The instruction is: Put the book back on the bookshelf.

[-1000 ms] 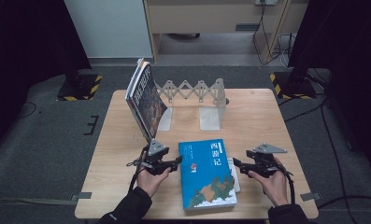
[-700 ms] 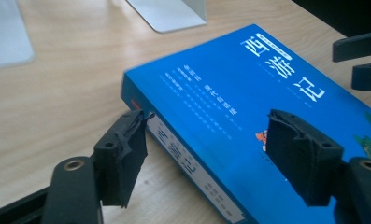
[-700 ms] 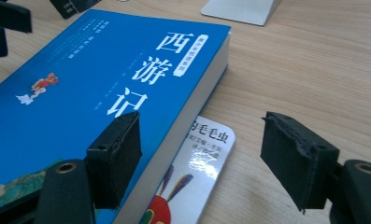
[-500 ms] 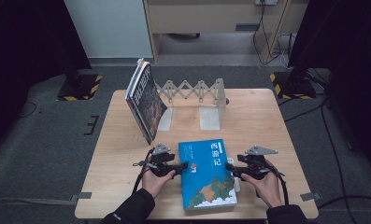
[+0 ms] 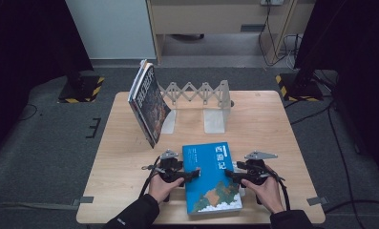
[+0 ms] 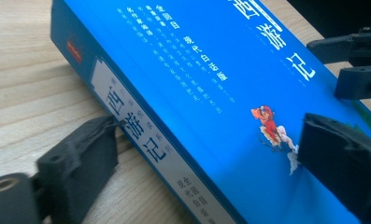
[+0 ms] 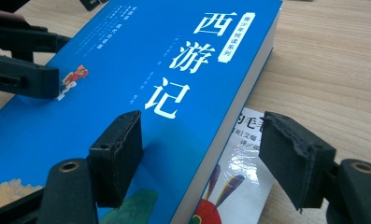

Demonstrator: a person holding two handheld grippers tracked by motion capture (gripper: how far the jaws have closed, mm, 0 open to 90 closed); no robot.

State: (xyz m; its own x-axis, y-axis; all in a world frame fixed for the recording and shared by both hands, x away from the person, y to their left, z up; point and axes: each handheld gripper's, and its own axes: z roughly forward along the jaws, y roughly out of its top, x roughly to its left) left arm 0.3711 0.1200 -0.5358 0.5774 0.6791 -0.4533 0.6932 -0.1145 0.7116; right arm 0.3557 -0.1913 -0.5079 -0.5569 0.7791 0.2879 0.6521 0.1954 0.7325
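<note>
Pale wooden table (image 5: 273,124), grain visible, bearing a thick blue book (image 5: 211,179) flat near the front edge, glossy cover printed in white 西游记, same title down the spine. Astride its spine, left gripper (image 5: 189,175), jaws just widening, pads off the book. Astride the opposite edge, right gripper (image 5: 231,174), foam pads parted, clear of cover

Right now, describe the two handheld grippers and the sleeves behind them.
Both the left gripper and right gripper are black, each topped by a grey three-cornered plate and trailing a black cable. Their fingers carry blocky black foam pads with frayed edges. The sleeves are dark.
</note>
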